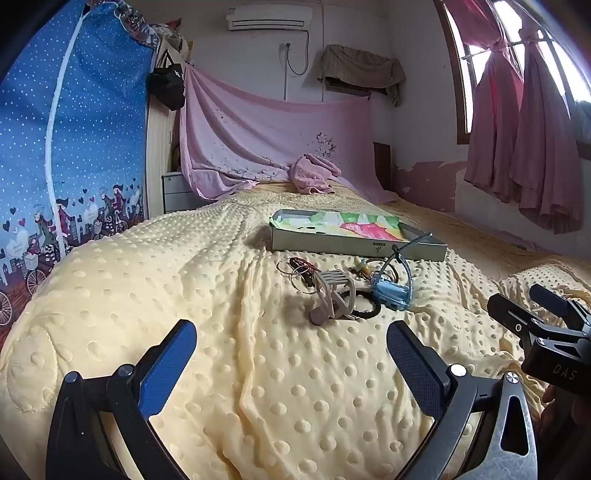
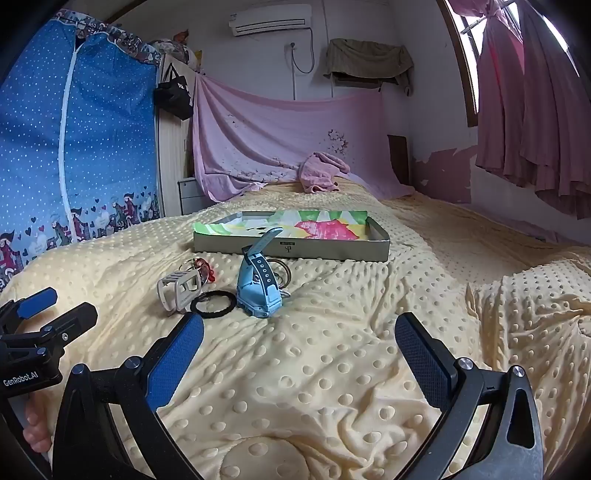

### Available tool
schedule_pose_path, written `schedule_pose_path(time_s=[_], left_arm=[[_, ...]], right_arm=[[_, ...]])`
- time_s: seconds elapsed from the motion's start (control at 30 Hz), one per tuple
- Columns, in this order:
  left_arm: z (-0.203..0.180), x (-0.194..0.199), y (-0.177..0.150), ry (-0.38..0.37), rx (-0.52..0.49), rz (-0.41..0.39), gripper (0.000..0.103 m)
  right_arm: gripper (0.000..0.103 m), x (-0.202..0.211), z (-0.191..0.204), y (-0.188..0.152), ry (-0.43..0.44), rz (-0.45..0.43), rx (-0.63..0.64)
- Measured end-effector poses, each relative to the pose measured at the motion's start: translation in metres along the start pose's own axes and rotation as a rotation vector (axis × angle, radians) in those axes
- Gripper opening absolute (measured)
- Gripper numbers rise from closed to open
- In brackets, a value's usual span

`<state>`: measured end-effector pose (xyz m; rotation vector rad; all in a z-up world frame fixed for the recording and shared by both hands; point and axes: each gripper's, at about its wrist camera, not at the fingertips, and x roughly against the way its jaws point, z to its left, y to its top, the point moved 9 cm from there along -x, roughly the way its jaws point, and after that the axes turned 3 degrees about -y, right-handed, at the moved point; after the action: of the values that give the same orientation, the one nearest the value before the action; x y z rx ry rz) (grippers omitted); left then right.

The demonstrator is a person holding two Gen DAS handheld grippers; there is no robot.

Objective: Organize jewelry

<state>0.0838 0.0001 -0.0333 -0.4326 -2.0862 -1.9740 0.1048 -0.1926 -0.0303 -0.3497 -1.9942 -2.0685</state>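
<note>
Thin rings (image 2: 280, 271) half-hidden behind blue watch (image 2: 258, 288) — count unclear

Home bedrm: bed (image 2: 332, 369), curtains (image 2: 535, 110), wall AC (image 2: 269, 18).

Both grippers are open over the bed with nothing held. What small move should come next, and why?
Probably ease the right gripper forward toward the blue watch. It stands nearest, ahead of the open jaws, and the shallow box behind it holds no jewelry yet. The left gripper also hangs open.
</note>
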Motion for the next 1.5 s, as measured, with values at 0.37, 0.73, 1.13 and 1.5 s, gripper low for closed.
schedule_pose_path(time_s=[0.37,0.73,1.13,1.5], left_arm=[[0.0014,0.0036,0.0051,0.004,-0.004,-0.011,0.103],[0.0006,0.0065,0.0070,0.004,-0.006,-0.033,0.103],[-0.0003,0.0083,0.0074,0.004,-0.010,-0.043,0.103],[-0.0008,0.0081,0.0068,0.003,-0.012,-0.044,0.103]], right_arm=[[0.102,0.0006,-0.0002,-0.0004,0.002,0.003,-0.005],[0.102,0.0028,-0.0010,0.0002,-0.002,-0.005,-0.003],[0.102,0.0057,0.0006,0.0019,-0.004,-0.018,0.010],[0.102,0.0057,0.0007,0.0022,-0.004,-0.018,0.011]])
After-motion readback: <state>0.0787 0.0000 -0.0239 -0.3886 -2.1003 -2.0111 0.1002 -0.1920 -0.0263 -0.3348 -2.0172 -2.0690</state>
